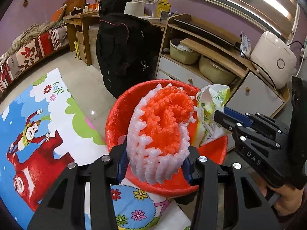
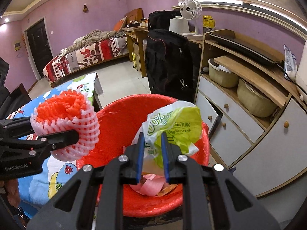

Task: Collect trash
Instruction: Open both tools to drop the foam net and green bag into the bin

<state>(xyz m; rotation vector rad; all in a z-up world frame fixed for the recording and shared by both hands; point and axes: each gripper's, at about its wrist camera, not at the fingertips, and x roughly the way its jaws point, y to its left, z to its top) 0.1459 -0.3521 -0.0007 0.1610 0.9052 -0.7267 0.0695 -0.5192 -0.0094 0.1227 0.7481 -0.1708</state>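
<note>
My left gripper (image 1: 155,159) is shut on a roll of white and orange foam fruit netting (image 1: 159,126), held just above the near rim of a red bin lined with a red bag (image 1: 115,118). My right gripper (image 2: 153,140) is shut on a crumpled green and white plastic wrapper (image 2: 172,126) over the same bin (image 2: 119,118). In the right wrist view the left gripper (image 2: 57,132) and the netting (image 2: 67,115) hang at the bin's left edge. Pink strips (image 2: 151,184) lie in the bottom of the bin.
The bin stands beside a table covered with a cartoon cloth (image 1: 38,124). Behind it are a tall black bag (image 1: 124,53) and a wooden cabinet with white drawers (image 1: 255,99), bearing pots and a rice cooker (image 1: 274,57). A bed (image 2: 86,57) lies along the far wall.
</note>
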